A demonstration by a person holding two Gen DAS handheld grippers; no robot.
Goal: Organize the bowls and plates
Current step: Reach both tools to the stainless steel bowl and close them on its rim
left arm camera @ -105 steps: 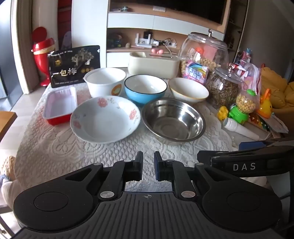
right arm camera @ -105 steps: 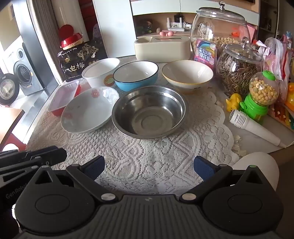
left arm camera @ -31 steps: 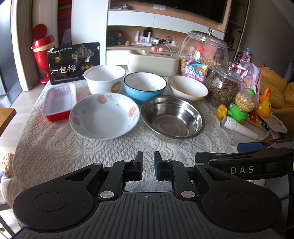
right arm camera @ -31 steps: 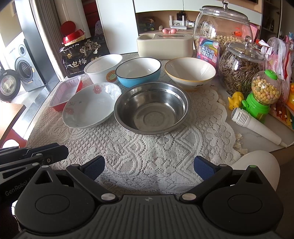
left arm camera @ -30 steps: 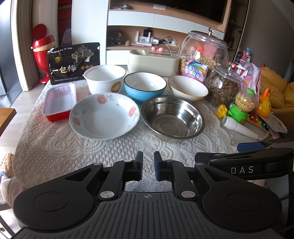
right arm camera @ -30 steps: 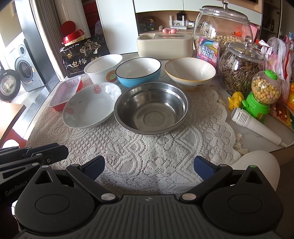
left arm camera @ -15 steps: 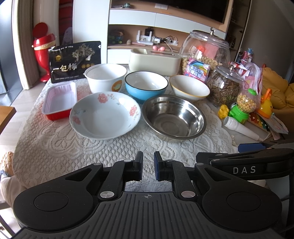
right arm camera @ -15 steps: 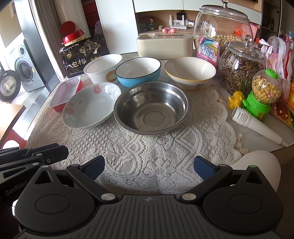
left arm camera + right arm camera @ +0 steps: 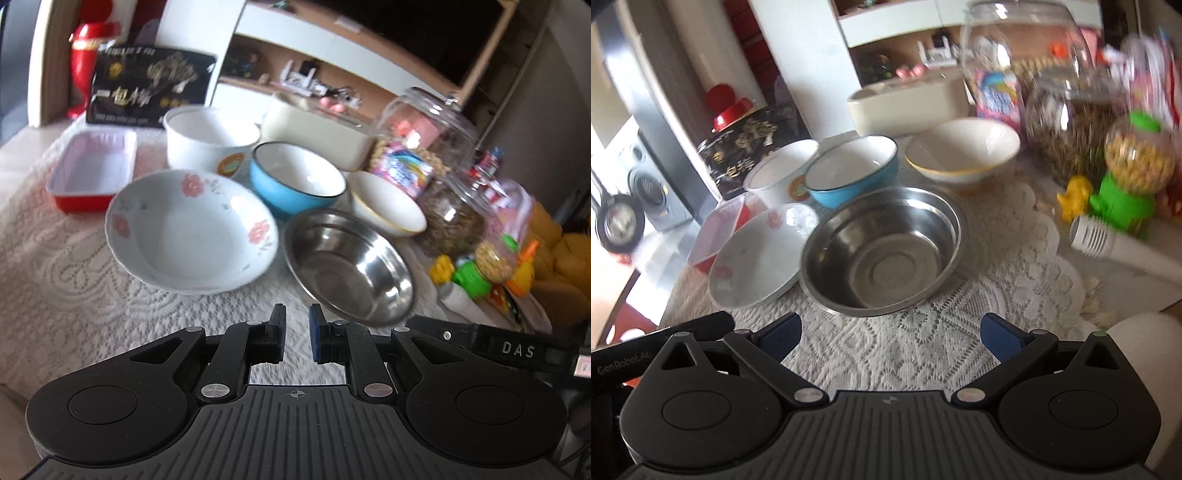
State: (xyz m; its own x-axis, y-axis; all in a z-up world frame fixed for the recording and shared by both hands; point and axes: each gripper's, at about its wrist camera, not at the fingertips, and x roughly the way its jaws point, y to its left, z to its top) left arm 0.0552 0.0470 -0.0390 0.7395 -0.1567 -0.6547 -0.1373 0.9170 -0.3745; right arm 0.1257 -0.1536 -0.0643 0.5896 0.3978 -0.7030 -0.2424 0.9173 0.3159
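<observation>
Clearly, the biggest container is the round glass jar [image 9: 424, 136] at the back right, and pale round snacks and a colourful packet [image 9: 400, 171] are seen inside it. Beside it a smaller lidded jar [image 9: 452, 218] is filled with dark striped seeds. Behind the bowls a cream rectangular box [image 9: 314, 129] is placed; its content cannot be seen.

On the lace tablecloth [image 9: 74, 288] the task's dishes are gathered in two rows. In the front row the flowered plate [image 9: 192, 230] is laid at the left, deep and empty, and the steel bowl [image 9: 881, 251] is set just beside it at the right, also empty. In the right wrist view their rims seem to touch or overlap. In the back row, from left to right, a white bowl [image 9: 207, 142] with a round logo, a blue bowl [image 9: 297, 182] with a white inside and a white bowl with a gold rim [image 9: 386, 208] are found, and nothing is visible in them. A red tray [image 9: 92, 173] with a pale inside stands empty at the far left. A small green dispenser [image 9: 1132, 177] at the right holds yellowish balls.

The left gripper [image 9: 296, 338] is kept closed with nothing between its pads, low over the cloth in front of the plate and the steel bowl. The right gripper [image 9: 890, 334] is held wide apart, empty, in front of the steel bowl.
</observation>
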